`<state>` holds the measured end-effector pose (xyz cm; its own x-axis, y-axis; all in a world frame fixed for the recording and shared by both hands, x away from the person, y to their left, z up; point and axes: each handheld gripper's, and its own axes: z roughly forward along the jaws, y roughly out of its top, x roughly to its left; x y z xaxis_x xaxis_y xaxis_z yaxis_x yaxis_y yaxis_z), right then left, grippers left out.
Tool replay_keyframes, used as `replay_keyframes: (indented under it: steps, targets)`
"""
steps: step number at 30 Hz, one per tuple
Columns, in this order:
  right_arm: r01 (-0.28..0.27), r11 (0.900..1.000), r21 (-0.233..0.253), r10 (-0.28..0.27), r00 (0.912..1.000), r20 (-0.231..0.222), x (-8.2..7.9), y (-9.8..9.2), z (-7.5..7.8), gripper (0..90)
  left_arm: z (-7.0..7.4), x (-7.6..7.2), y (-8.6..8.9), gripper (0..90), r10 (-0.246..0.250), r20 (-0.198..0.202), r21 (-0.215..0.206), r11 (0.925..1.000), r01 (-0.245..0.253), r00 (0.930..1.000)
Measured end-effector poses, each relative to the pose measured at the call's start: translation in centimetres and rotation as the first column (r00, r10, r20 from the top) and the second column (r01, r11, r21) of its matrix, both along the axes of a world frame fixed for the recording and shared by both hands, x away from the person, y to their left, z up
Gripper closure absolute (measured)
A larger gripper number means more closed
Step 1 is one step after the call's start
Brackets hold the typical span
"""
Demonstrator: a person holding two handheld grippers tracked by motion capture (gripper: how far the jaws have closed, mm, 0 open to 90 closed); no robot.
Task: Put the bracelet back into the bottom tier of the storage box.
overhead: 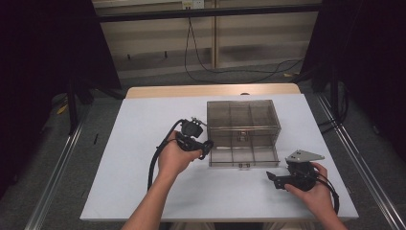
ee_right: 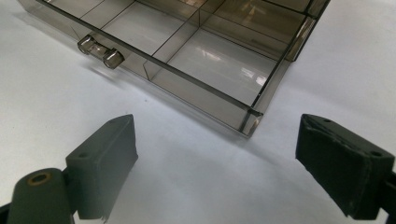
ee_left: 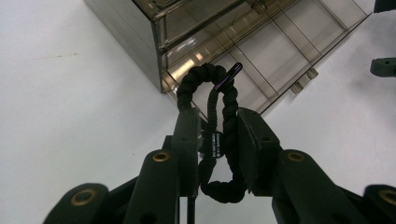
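A smoky clear drawer box (overhead: 243, 117) stands mid-table, its bottom drawer (overhead: 243, 156) pulled out toward me and split into compartments. My left gripper (overhead: 205, 146) hovers at the drawer's left front corner, shut on a black braided cord loop (overhead: 209, 145). In the left gripper view the cord loop (ee_left: 205, 77) sticks up between the jaws of my left gripper (ee_left: 217, 116), over the drawer (ee_left: 280, 51). My right gripper (overhead: 275, 181) is open just right of the drawer's front. In the right gripper view it (ee_right: 217, 126) faces the drawer's front corner (ee_right: 250, 116), with nothing between the jaws.
The white table (overhead: 143, 191) has bare room at the left and front. The drawer's knob handle (ee_right: 100, 51) points toward me. Black frame posts and cables stand beyond the far edge (overhead: 210, 88).
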<state>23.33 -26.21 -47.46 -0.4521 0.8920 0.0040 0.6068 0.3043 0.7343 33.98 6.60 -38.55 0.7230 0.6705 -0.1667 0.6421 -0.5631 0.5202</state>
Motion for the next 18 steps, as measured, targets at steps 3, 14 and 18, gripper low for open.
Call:
replay_keyframes:
  steps: [3,14,18]
  targets:
    - [-0.002,1.000,-0.002,0.002,1.0000,0.002,0.0,0.0,0.0,12.4,0.0,0.1,-0.3,70.0,-0.009,0.003,0.002,1.0000,0.009,1.0000]
    - [0.002,1.000,0.006,-0.002,1.0000,0.001,-0.1,-0.1,0.1,12.3,-0.4,0.2,-1.5,69.9,-0.018,0.000,-0.002,0.9998,0.018,0.9998]
    - [0.000,1.000,0.005,0.000,1.0000,0.002,-0.1,-0.1,0.1,12.3,-0.4,0.3,-2.0,69.9,-0.027,-0.003,-0.001,0.9996,0.027,0.9996]
